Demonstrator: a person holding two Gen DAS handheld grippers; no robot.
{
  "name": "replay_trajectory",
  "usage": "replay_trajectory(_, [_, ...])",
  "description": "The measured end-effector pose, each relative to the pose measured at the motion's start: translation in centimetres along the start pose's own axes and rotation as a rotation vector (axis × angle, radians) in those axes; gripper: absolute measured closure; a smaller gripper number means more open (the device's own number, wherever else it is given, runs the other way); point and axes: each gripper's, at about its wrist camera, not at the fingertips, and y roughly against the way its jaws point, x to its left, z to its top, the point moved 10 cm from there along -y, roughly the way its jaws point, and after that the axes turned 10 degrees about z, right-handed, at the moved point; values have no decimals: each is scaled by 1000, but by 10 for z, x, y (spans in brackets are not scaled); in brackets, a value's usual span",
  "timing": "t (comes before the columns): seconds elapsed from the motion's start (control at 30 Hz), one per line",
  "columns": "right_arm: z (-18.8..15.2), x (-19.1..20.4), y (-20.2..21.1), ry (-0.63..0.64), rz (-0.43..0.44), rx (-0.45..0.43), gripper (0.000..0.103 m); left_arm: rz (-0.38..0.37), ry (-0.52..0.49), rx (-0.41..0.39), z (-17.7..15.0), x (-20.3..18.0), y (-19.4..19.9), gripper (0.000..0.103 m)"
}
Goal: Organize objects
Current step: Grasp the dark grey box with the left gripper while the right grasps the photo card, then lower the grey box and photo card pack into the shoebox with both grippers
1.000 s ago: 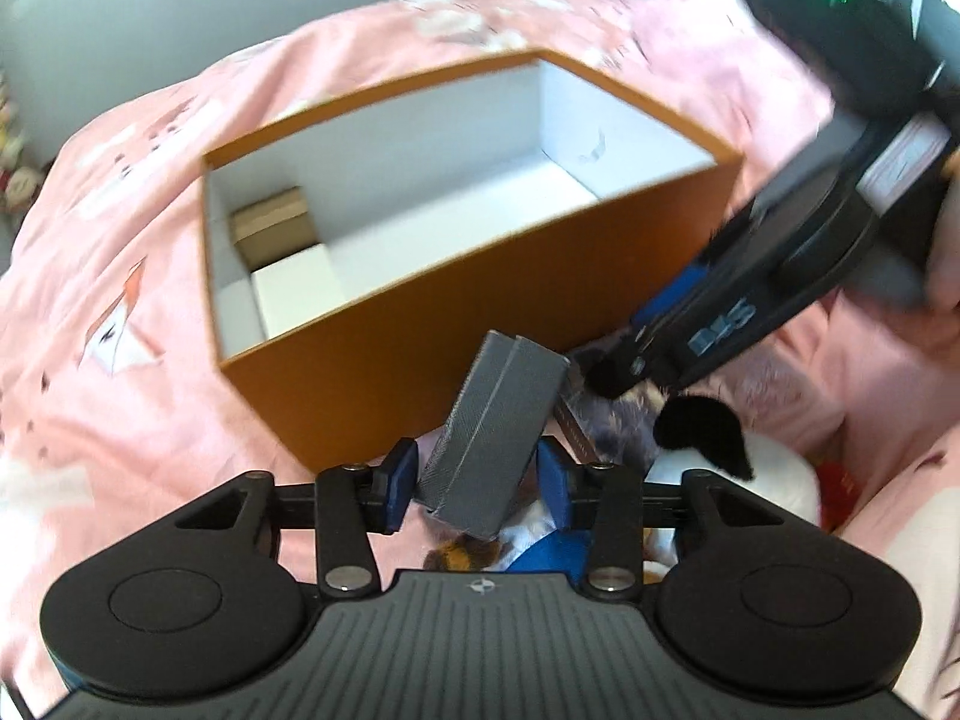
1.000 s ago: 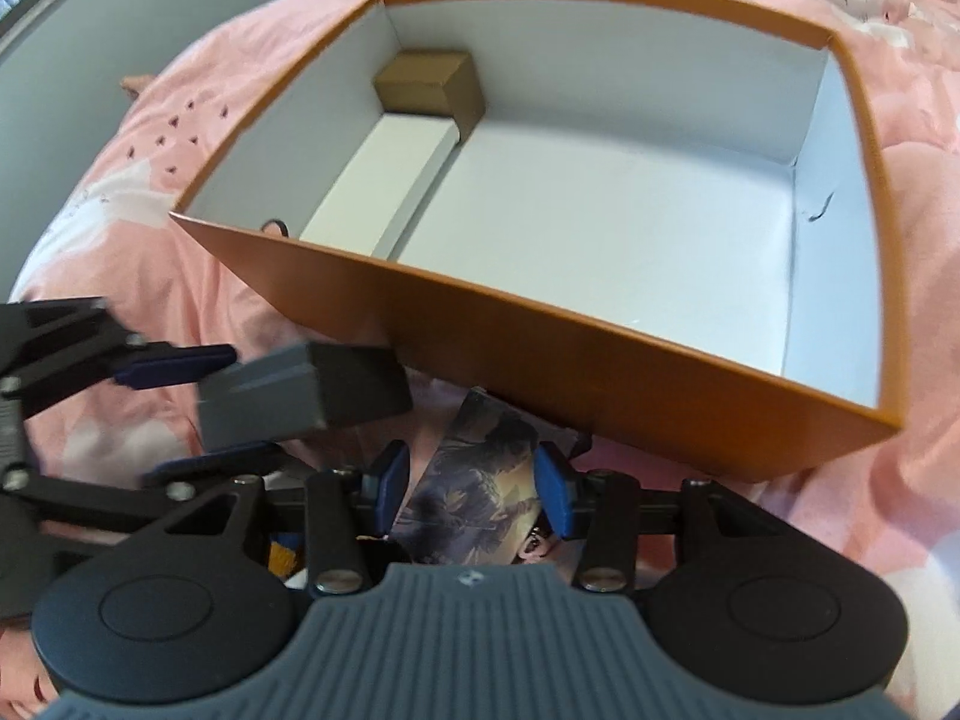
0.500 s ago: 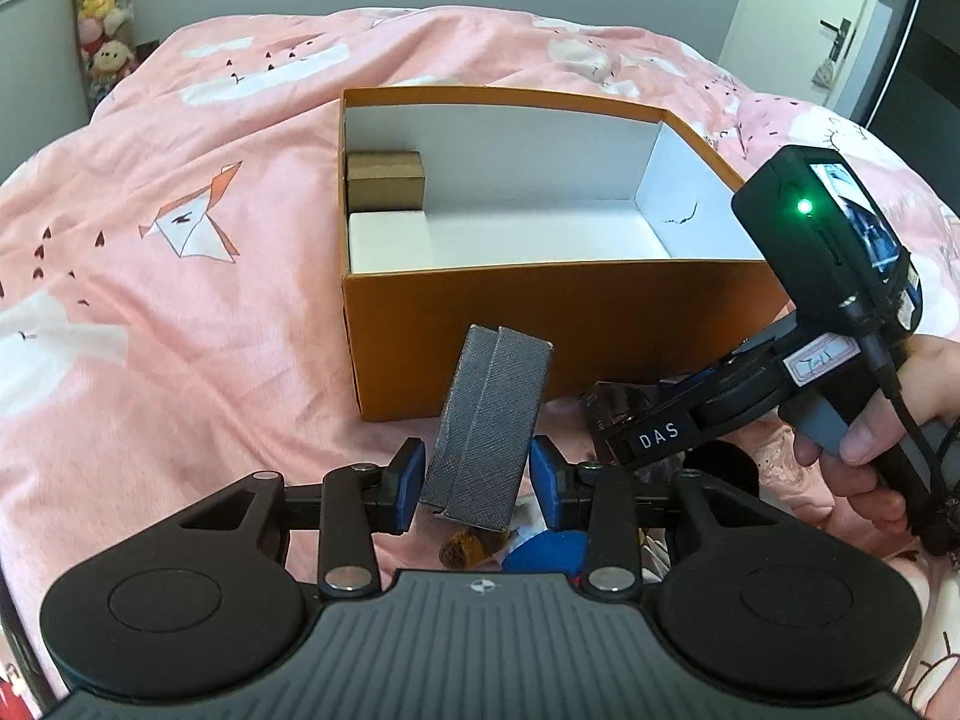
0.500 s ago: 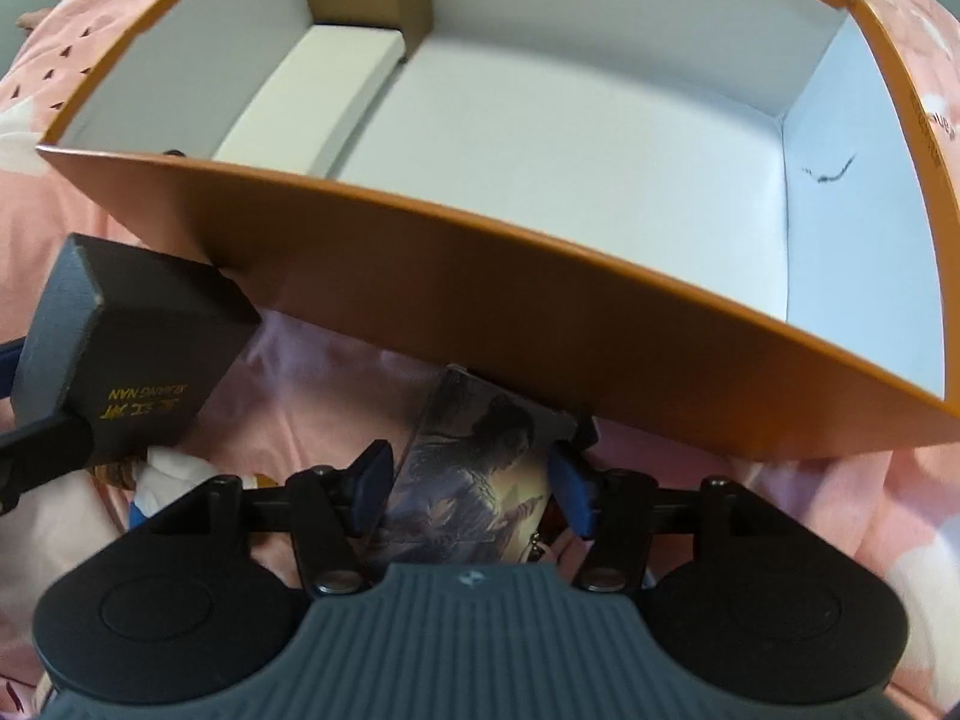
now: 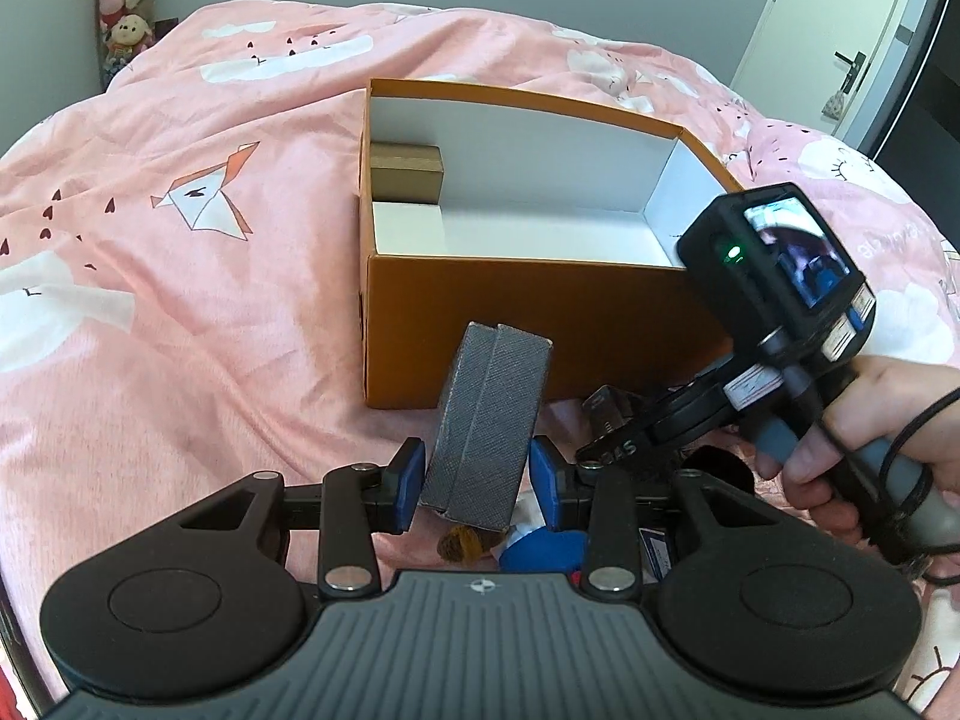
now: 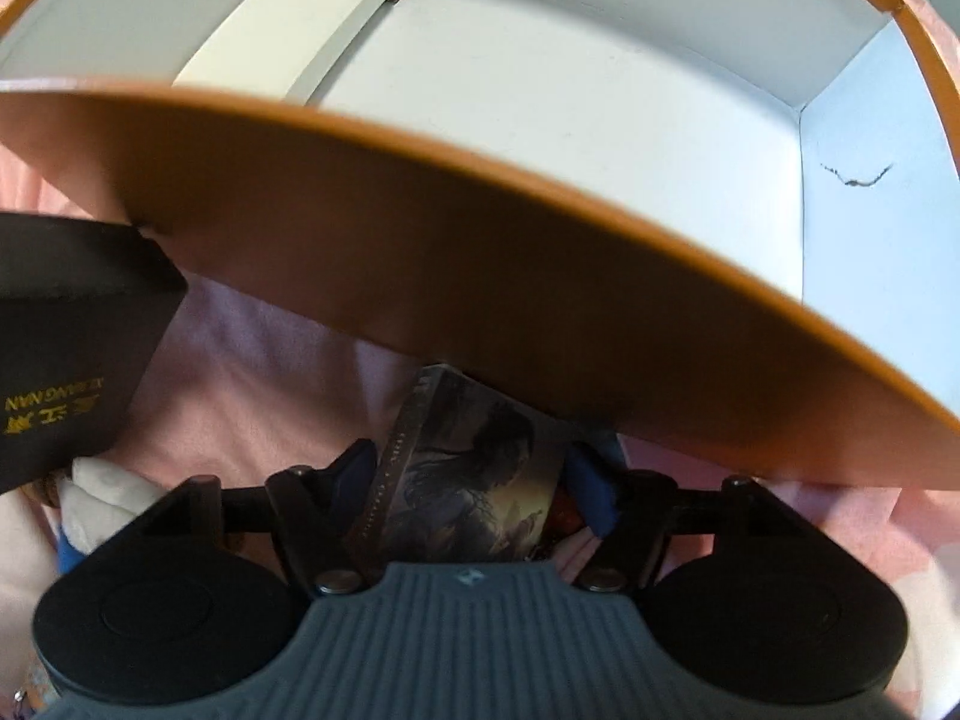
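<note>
My left gripper [image 5: 477,477] is shut on a grey textured box [image 5: 489,414], which it holds upright in front of the orange box [image 5: 528,324]. The same grey box shows dark with gold lettering [image 6: 72,372] at the left of the right wrist view. My right gripper [image 6: 471,477] points steeply down beside the orange box's near wall [image 6: 420,276]. Its jaws are opening around a dark illustrated box [image 6: 474,480] that lies on the pink duvet. Inside the orange box are a flat white box [image 6: 288,24] and a small brown box [image 5: 408,174], both at its left end.
A person's hand [image 5: 870,438] grips the right tool at the right. Under the grippers lie a white plush [image 6: 102,498] and a blue item [image 5: 534,549]. The pink duvet [image 5: 180,300] spreads left. Plush toys [image 5: 123,0] hang at the back left; a door [image 5: 852,60] is at the back right.
The left wrist view has rolled level, the grey box still gripped. The right gripper has sunk toward the illustrated box beside the orange wall, and its jaws have widened.
</note>
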Motion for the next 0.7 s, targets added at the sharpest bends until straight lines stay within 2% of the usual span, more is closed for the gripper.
replay_trajectory(0.17, [-4, -6, 12, -31, 56, -15, 35, -4, 6, -1, -1, 0, 1, 60])
replay_trajectory(0.27, [-7, -4, 26, -37, 98, -41, 40, -5, 10, -2, 0, 0, 1, 60])
replay_trajectory(0.3, [-8, -2, 33, -33, 114, -57, 59, -6, 14, -4, 0, 0, 1, 60])
replay_trajectory(0.33, [-9, 1, 40, -26, 136, -71, 68, -7, 19, -8, 1, 1, 2, 60])
replay_trajectory(0.37, [-9, 0, 46, -18, 121, -77, 71, -8, 25, -14, 1, 1, 2, 61])
replay_trajectory(0.5, [-12, -1, 64, -15, 165, -113, 77, -8, 32, -24, 2, 0, 4, 61])
replay_trajectory(0.7, [-1, 8, 89, -11, 210, -176, 79, -13, 47, -59, 7, 1, 13, 62])
